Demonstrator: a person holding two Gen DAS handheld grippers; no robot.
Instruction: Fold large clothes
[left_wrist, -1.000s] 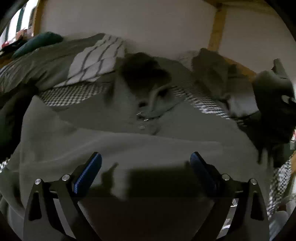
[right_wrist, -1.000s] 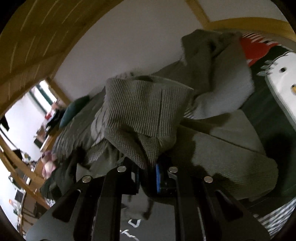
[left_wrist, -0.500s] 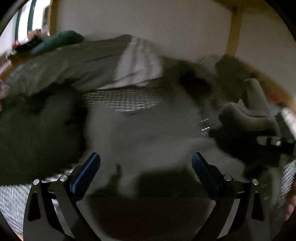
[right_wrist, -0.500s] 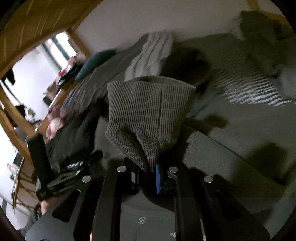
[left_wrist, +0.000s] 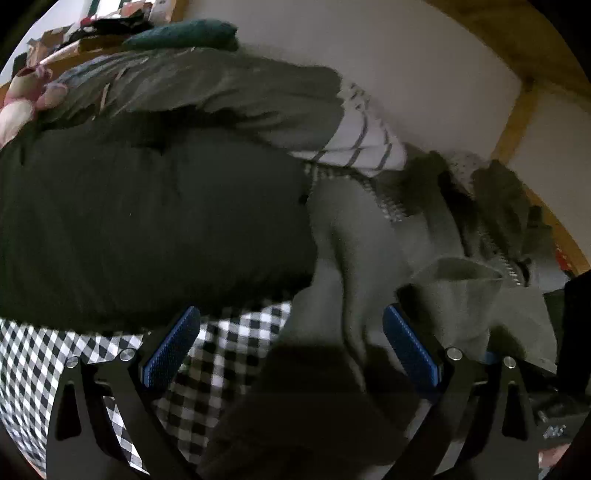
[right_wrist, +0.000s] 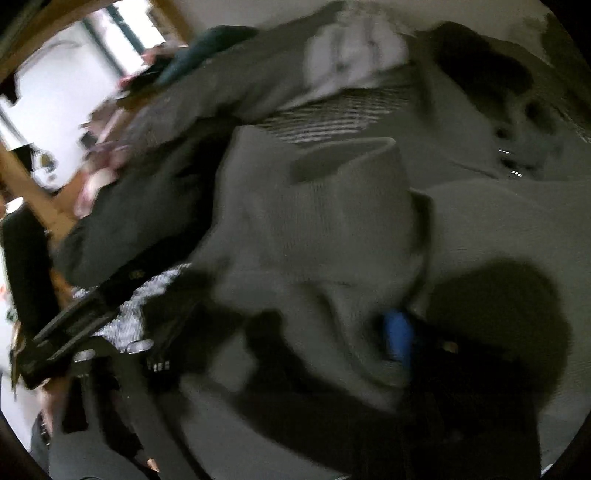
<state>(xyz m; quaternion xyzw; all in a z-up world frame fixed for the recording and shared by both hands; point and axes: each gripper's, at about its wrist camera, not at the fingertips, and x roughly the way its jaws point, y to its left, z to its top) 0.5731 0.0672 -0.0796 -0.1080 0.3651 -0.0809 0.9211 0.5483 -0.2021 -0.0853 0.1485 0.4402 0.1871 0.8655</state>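
Left claw (left_wrist: 291, 345): both blue pads (left_wrist: 171, 345) stand wide apart with nothing gripped; between them lie checked bedding (left_wrist: 221, 354) and the near edge of a grey knit garment (left_wrist: 354, 236). Right claw (right_wrist: 280, 354): jaws opening, one blue pad (right_wrist: 397, 338) showing at the edge of the grey knit garment (right_wrist: 321, 236), the other finger dark and blurred at the left; a fold of the knit lies between the jaws, loose from the pads as far as the blur allows.

Near zone, left wrist view: the checked bedding covers the bed at its near left edge. A black padded garment (left_wrist: 147, 229) lies on it just beyond the left pad, touching the grey knit along its right side.

Middle zone: the grey knit garment is spread over the middle of the bed, bunched into ridges toward the right, where a zipper (left_wrist: 508, 264) shows. In the right wrist view its sleeve end (right_wrist: 343, 162) stands up as a raised fold, and the left claw (right_wrist: 74, 332) appears at the left over the checked bedding (right_wrist: 147, 295).

Far zone: a grey duvet (left_wrist: 207, 88) and a white striped cloth (left_wrist: 362, 140) lie toward the far edge of the bed, a dark green cushion (left_wrist: 184, 35) beyond them. A pale wall (left_wrist: 388, 62) with wooden beams (left_wrist: 513, 125) closes the scene.
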